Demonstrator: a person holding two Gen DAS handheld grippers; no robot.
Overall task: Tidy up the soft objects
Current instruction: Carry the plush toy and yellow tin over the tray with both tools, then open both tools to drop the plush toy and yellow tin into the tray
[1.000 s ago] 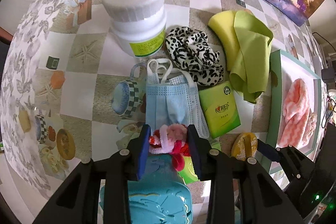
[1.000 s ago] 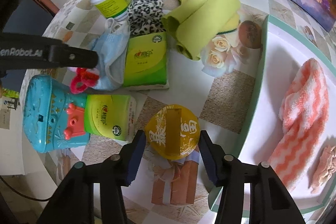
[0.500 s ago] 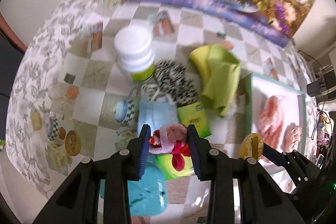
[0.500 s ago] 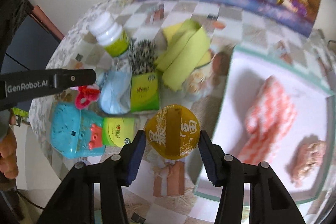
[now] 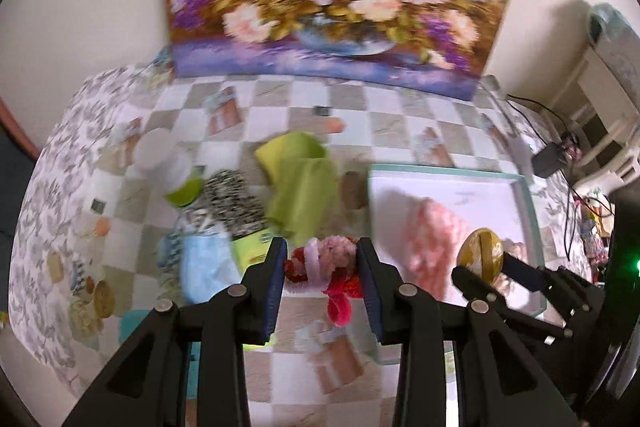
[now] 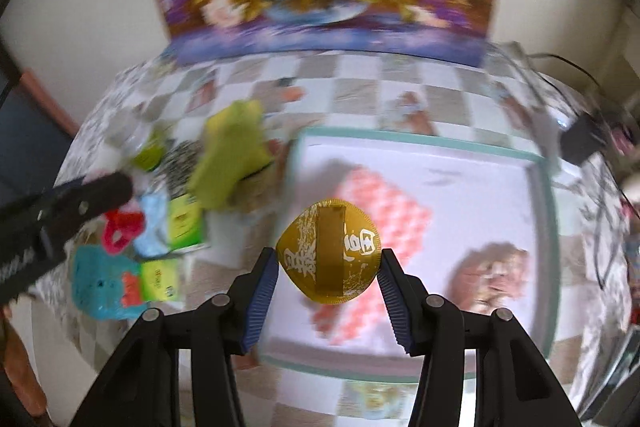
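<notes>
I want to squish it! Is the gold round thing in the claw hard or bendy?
Probably bendy. The gold pouch looks pinched to points where the right claw squeezes its sides, so it likely gives. Its foil-like skin looks shiny, so maybe a bit slippery. It looks thin, so probably light.

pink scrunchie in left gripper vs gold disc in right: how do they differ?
The pink scrunchie is fuzzy, pink and red, bunched; the gold disc is smooth, flat and printed with white characters. The scrunchie dangles below the pads; the disc is pinched edge to edge. Both are held above the table.
</notes>
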